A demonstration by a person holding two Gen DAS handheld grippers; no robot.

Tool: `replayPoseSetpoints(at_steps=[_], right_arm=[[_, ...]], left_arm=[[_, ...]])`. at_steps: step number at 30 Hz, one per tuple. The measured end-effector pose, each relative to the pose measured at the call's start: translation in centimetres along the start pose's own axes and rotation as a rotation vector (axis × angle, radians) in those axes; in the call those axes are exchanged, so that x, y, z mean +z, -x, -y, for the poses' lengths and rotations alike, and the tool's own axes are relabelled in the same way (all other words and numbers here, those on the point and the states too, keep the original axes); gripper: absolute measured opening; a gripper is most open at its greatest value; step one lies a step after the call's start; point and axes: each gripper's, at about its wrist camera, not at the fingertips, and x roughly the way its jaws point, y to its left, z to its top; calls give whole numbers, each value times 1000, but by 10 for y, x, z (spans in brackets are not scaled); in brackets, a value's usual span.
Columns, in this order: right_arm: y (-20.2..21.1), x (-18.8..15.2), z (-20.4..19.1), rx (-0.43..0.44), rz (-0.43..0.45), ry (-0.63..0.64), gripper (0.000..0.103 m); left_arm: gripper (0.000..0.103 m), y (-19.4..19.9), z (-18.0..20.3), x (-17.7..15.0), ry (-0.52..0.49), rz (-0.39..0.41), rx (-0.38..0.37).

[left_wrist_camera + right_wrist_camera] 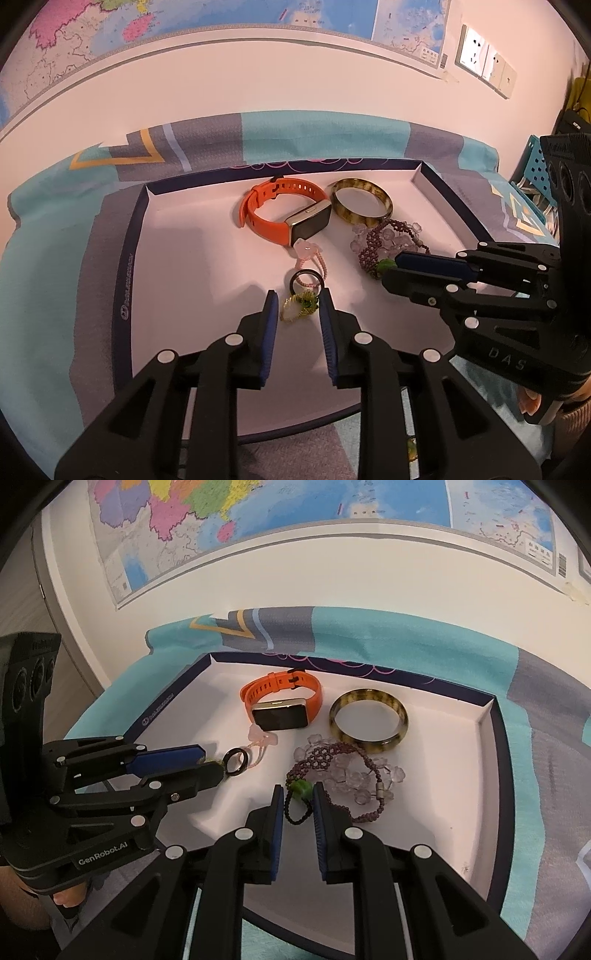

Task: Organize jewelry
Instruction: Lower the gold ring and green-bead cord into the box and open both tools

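A white-floored tray with a dark blue rim (127,240) (496,746) holds the jewelry. My left gripper (298,294) (213,763) stands open low over the tray floor. Between its pads lies a yellow-green pendant (295,308), beside a black ring (291,282) (226,765) and a pink cord charm (306,252) (263,734). My right gripper (298,789) (391,267) is shut on the green bead of a purple beaded bracelet (321,755) (369,251). Clear beads (354,777) lie tangled with it. Further back rest an orange watch (271,225) (258,692) and a striped bangle (384,208) (402,723).
The tray sits on a teal and grey cloth (44,266) against a white wall with maps. Wall sockets (480,61) and a blue perforated basket (535,166) are to the right. A small yellow-green piece (412,448) lies on the cloth below the tray's front rim.
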Motion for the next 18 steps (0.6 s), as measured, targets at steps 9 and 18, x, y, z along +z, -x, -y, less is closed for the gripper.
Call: replayPoseSetpoints(at_steps=[9, 18], right_arm=[[12, -2, 9, 3, 26, -30, 17], [31, -10, 11, 9, 52, -40, 25]], left_arm=[[36, 15, -1, -2, 0, 40, 17], [41, 47, 0, -10, -18, 102, 21]])
